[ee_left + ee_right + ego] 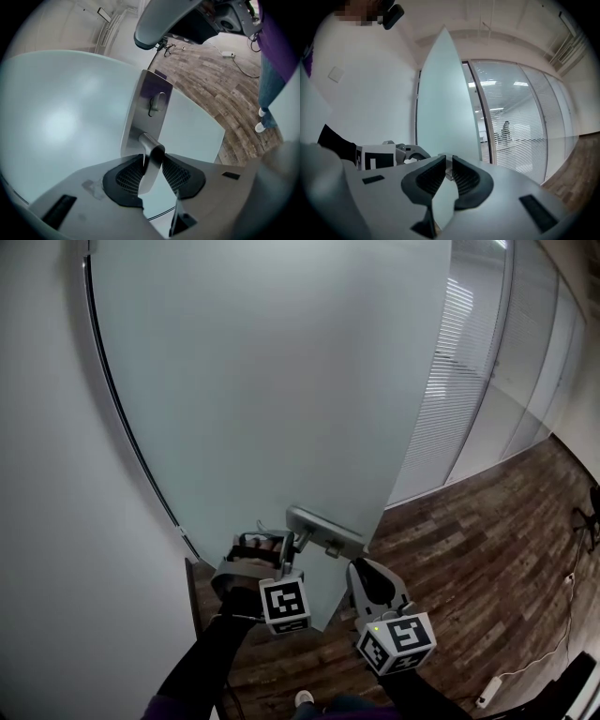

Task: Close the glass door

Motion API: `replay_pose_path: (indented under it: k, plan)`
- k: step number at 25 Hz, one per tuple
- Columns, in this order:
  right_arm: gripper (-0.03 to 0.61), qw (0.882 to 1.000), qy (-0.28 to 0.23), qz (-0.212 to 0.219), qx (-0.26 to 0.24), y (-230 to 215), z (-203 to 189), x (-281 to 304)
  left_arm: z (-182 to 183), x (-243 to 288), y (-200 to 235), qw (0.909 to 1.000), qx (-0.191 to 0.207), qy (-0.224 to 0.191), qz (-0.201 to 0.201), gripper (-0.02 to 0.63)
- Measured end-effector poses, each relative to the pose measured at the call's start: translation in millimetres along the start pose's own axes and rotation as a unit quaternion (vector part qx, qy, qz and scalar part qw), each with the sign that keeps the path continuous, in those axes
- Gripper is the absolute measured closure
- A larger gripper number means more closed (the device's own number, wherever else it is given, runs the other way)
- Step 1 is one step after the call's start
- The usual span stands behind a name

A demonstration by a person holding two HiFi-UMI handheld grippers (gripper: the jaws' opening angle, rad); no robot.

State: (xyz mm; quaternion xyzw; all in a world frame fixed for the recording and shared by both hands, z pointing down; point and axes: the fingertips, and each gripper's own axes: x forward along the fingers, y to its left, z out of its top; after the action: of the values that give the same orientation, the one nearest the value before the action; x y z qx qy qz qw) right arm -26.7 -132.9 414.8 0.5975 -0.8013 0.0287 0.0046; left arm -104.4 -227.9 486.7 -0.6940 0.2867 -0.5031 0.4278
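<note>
The frosted glass door point(272, 381) stands ajar in front of me, its free edge on the right. A metal lever handle point(323, 531) juts from a steel plate point(147, 108) near that edge. My left gripper point(289, 549) is shut on the handle point(151, 159), and both ribbed pads point(129, 176) press its sides. My right gripper point(360, 570) hovers just right of the door's free edge and holds nothing. In the right gripper view the door point(445, 108) appears edge-on, straight ahead of the right gripper point(448, 165). Its pads stand a little apart. The left gripper point(401, 152) shows beside the door.
A white wall point(56, 474) adjoins the door on the left. To the right runs a glass partition with blinds point(469, 381) above a wood plank floor point(469, 577). A power strip and cable point(492, 690) lie at the lower right. My own shoe point(305, 697) shows below.
</note>
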Motion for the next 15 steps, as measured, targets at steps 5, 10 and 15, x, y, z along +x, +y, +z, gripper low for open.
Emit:
replay_pose_path:
  k: [5,10,15]
  plan:
    - [0.538,1.000,-0.005,-0.021,0.006,-37,22,28,14,31,30,1.0000,0.008,-0.004,-0.001,0.486]
    - [0.538,0.999,-0.009,-0.027,0.016,-87,46,60,35,66,65,0.9998,0.018,-0.006,0.000,0.486]
    - [0.538,1.000,-0.009,-0.002,0.015,-118,47,85,49,83,83,0.9999,0.000,-0.009,0.014,0.488]
